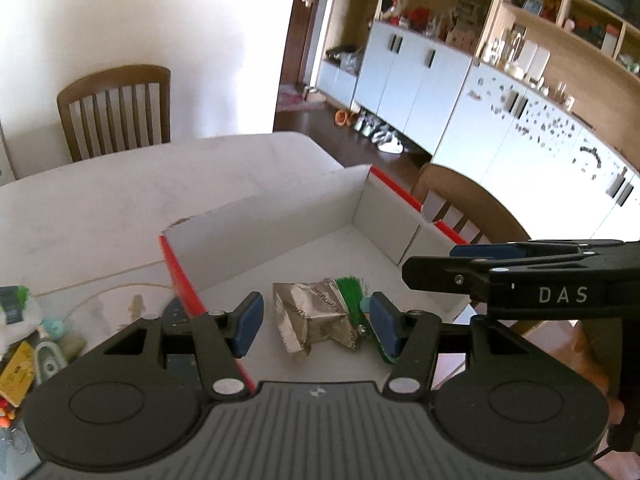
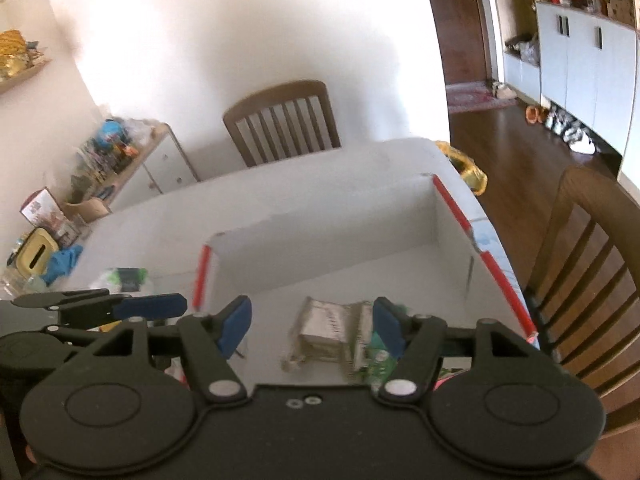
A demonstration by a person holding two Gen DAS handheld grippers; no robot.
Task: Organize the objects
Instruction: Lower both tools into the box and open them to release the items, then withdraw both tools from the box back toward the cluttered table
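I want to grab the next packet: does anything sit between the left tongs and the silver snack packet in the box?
Nothing visible does. The left tongs hang open above the white box, and the silver snack packet lies on its floor in the open gap between the pads. The right tongs are off to the side, not over it.

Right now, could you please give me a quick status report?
Left gripper and right gripper open, empty. Silver foil packet lies in the white box. More clutter left of box; nothing blocking.
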